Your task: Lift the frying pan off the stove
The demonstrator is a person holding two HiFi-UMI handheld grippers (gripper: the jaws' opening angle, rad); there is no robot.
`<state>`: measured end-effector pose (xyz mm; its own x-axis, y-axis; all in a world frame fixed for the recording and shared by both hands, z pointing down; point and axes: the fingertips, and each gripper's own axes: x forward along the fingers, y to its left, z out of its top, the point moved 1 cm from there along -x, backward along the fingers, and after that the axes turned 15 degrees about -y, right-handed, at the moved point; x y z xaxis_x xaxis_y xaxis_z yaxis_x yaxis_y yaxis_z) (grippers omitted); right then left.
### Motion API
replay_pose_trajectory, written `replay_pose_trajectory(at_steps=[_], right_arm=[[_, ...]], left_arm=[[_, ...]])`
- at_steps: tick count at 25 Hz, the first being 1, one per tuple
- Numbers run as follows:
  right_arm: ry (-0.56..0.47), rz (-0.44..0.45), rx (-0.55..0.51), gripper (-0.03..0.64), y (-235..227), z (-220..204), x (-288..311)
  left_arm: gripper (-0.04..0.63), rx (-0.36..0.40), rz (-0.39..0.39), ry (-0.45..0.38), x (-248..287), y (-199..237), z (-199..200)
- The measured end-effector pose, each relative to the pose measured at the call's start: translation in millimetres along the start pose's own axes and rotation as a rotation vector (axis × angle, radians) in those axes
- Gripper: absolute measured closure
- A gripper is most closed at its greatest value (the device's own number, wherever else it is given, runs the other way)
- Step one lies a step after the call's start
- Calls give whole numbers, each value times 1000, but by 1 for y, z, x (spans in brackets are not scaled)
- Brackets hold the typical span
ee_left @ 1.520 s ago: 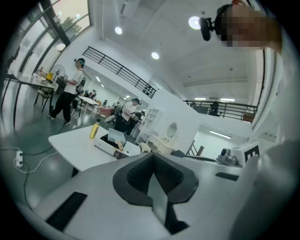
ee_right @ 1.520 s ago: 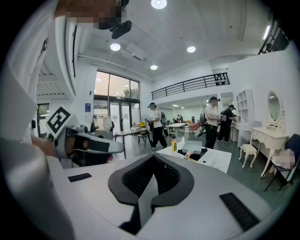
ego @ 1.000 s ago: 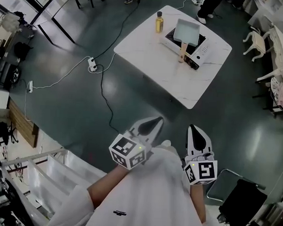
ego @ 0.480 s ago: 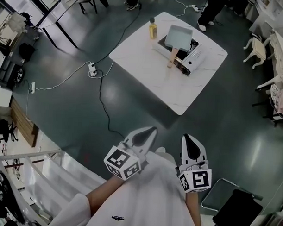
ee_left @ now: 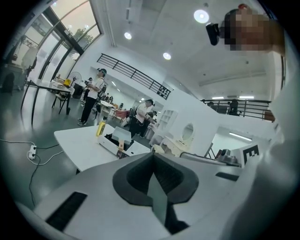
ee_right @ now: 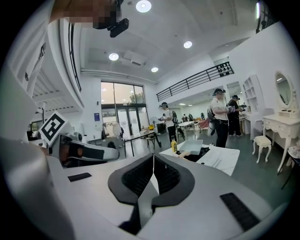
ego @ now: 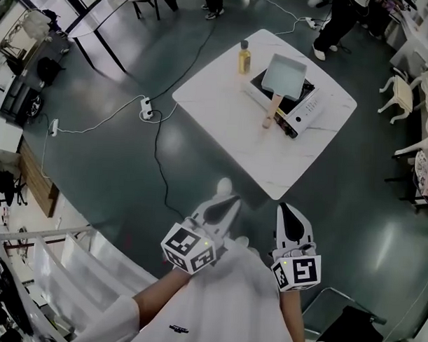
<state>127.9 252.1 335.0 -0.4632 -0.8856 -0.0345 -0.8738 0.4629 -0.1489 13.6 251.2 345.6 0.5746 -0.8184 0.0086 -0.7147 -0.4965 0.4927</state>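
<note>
A pale blue square frying pan (ego: pixel 283 72) with a wooden handle (ego: pixel 271 110) rests on a portable stove (ego: pixel 285 100) on the white table (ego: pixel 257 144), far ahead of me. The pan (ee_left: pixel 121 136) shows small in the left gripper view, and again as a small pan (ee_right: pixel 190 146) in the right gripper view. My left gripper (ego: pixel 230 201) is held close to my body, shut and empty. To its right my right gripper (ego: pixel 285 208) is likewise shut with nothing between its jaws. Both are well short of the table.
A yellow bottle (ego: pixel 243 57) stands on the table beside the stove. A cable and power strip (ego: pixel 145 106) lie on the dark floor to the left. White chairs (ego: pixel 412 103) stand at right. People (ee_right: pixel 221 117) stand beyond the table.
The table with the pan has shifted in the head view, first left and up, then right and slightly nearer. Both grippers stayed close to my body, shut.
</note>
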Motion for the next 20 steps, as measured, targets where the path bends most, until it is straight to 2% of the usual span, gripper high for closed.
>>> replay_pose_trajectory(at_steps=[4,10,15,20], right_arm=[[9,-35,7,617,-19,0,61],[13,-138,13,617,-56,1,143],[2,-233,21,617,-77,1,197],[1,-288,60,617,-92,1,224]], left_arm=[[594,-6,-33,21,51,42,21],[594,-14,-154,89,132,93,53],[594,-36,-207,113,177,136,73],[594,-52,-242,143,201,156,79]])
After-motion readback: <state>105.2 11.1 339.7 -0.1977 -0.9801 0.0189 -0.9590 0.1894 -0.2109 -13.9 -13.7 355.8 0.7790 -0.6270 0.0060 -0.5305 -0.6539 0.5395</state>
